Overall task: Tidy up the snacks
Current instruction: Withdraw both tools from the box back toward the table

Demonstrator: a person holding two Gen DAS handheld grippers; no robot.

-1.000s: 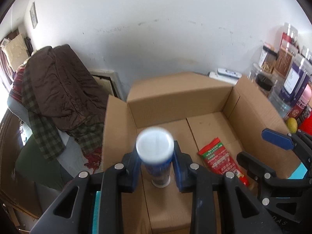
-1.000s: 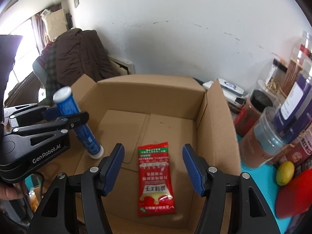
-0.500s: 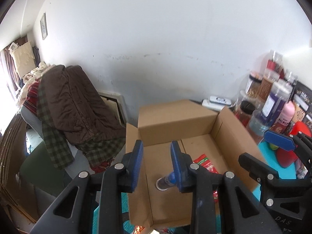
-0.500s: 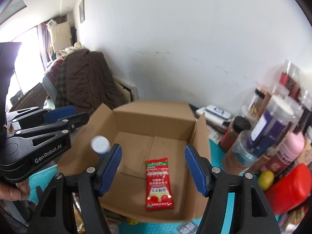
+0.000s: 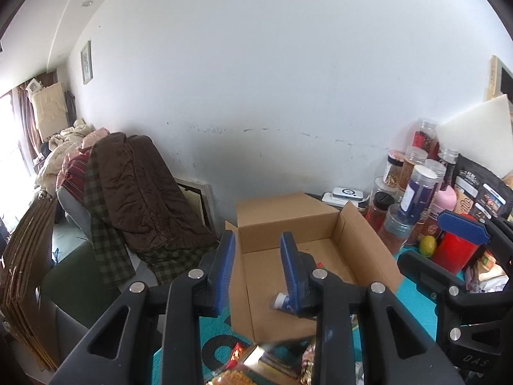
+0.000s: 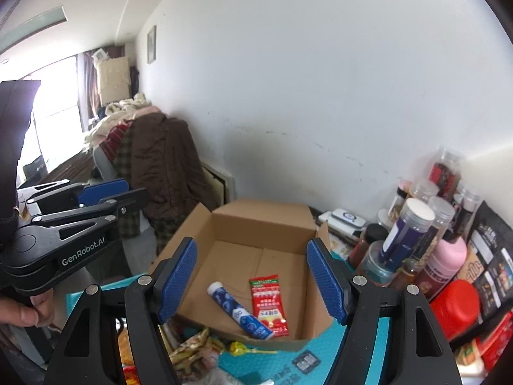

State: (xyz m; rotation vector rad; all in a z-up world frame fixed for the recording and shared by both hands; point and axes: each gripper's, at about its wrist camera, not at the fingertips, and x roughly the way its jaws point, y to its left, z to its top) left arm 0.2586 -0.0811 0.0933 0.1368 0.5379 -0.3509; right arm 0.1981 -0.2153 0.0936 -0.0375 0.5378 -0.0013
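- The cardboard box (image 6: 263, 221) stood open-topped on the teal mat (image 6: 378, 337), against the white wall, and serves here as the landmark.
- Inside the box, the blue tube (image 6: 239, 311) lay on its side on the floor, its white cap pointing toward the box's far left corner.
- Just right of the tube, also on the box floor, lay the red sachet (image 6: 268, 304), flat and face up; the two were close together, and whether they touched could not be told.
- The left gripper (image 5: 258, 269) hung above the near left side of the box, its blue pads a little apart with nothing between them; the tube's end showed low behind its right finger.
- The right gripper (image 6: 251, 280) hung above the near edge of the box, its jaws standing wide and empty, having just been opening further.
- To the right of the box stood a crowd of jars and bottles (image 6: 410, 234), with a red canister (image 6: 455, 301) nearest the camera.
- In front of the box, loose snack packets (image 6: 192, 349) lay on the mat.
- Left of the box, a brown coat (image 6: 163, 163) was draped over a chair.
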